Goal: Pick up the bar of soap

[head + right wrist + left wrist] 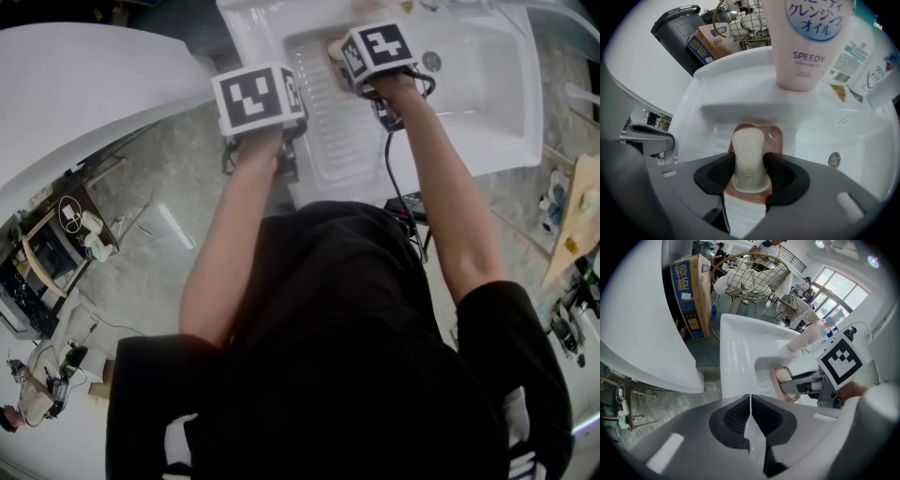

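The cream bar of soap (747, 161) lies lengthwise on a pink soap dish (774, 136) at the back left of the white sink (487, 103). My right gripper (749, 164) stands open around the bar, one black pad close beside each long side. The left gripper view shows that gripper (801, 386) reaching over the dish (780, 383). In the head view its marker cube (377, 47) covers the soap. My left gripper (750, 401) is shut with nothing in it and hovers over the sink's left rim (733, 357); its cube (258, 98) shows in the head view.
A pink cleansing-oil bottle (801, 42) stands on the ledge just behind the dish, with other bottles (851, 51) to its right. An overflow hole (834, 159) is on the basin wall. A white tub (75, 84) lies left; a cardboard box (689, 296) and wire rack (750, 277) stand beyond.
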`<act>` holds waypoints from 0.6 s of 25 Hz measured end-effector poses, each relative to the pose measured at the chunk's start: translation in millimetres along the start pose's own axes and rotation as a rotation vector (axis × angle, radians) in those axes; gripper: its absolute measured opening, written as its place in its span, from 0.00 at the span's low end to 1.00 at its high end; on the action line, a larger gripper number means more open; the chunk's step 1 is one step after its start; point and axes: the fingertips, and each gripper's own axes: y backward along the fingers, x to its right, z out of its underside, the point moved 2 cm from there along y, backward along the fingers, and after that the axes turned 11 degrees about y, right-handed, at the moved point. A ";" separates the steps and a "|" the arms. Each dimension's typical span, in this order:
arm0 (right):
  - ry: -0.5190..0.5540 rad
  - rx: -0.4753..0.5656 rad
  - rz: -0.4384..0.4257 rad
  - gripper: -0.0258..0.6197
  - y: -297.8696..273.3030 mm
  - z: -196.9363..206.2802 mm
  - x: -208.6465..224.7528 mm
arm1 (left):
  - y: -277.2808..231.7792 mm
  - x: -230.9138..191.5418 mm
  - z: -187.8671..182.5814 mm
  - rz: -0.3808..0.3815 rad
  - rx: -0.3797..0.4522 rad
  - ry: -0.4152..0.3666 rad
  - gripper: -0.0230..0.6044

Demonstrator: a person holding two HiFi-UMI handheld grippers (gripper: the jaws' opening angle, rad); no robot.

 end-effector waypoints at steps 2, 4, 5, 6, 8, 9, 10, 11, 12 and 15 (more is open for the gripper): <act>-0.021 0.023 -0.001 0.40 3.5 -0.7 1.3 | 1.2 -0.4 -0.5 0.000 0.002 0.001 0.05; -0.037 0.057 0.006 0.38 10.1 -2.1 4.8 | 1.2 -0.8 0.2 0.000 0.003 0.004 0.05; -0.047 0.077 0.009 0.37 14.3 -3.7 7.3 | 0.7 -0.8 0.5 0.000 0.004 0.005 0.05; -0.055 0.091 0.011 0.32 18.0 -5.1 9.5 | 0.2 -0.8 0.7 0.000 0.005 0.005 0.05; -0.033 0.081 0.019 0.32 20.0 -5.8 11.3 | -0.4 -1.1 0.5 0.001 0.006 0.004 0.05; -0.011 0.070 0.024 0.32 19.1 -5.9 11.0 | -0.4 -1.1 0.2 0.002 0.006 0.004 0.05; 0.003 0.064 0.027 0.32 18.3 -6.4 10.6 | -0.2 -1.0 0.1 0.004 0.006 0.004 0.05; 0.007 0.061 0.024 0.32 17.8 -6.9 10.1 | 0.0 -0.7 0.1 0.005 0.006 0.004 0.05; 0.006 0.058 0.016 0.32 17.4 -7.2 9.7 | 0.1 -0.5 0.1 0.006 0.006 0.004 0.05; -0.004 0.045 -0.015 0.32 16.0 -8.9 7.1 | 0.4 -1.0 -1.2 0.003 0.006 0.005 0.05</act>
